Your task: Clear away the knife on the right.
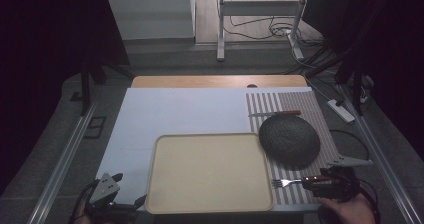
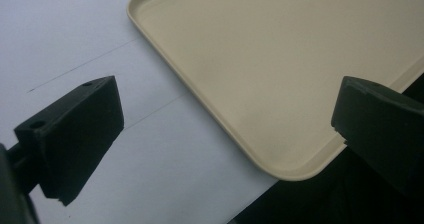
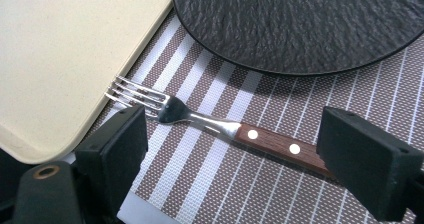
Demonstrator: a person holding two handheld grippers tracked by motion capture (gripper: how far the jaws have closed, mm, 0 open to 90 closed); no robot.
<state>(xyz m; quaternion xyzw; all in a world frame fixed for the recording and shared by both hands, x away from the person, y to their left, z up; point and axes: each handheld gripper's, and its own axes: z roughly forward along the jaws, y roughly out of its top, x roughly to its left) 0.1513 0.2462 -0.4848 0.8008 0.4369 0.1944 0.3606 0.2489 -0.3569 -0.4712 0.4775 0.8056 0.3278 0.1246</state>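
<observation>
My right gripper (image 3: pixel 230 149) straddles the fork (image 3: pixel 220 126), jaws wide, nothing gripped yet; my left gripper (image 2: pixel 225 134) waits wide beside the tray (image 2: pixel 280 59).

Both grippers are black: the left gripper (image 1: pixel 131 203) carries a grey three-cornered plate with screws; the right gripper (image 1: pixel 306 181) trails a black cable.

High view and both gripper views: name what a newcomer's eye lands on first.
The big beige tray at the table's near edge draws the eye first. Right of it, a dark textured plate sits on a striped placemat. Nearer the person, a wood-handled fork lies between the open jaws of the right hand-held gripper.
</observation>
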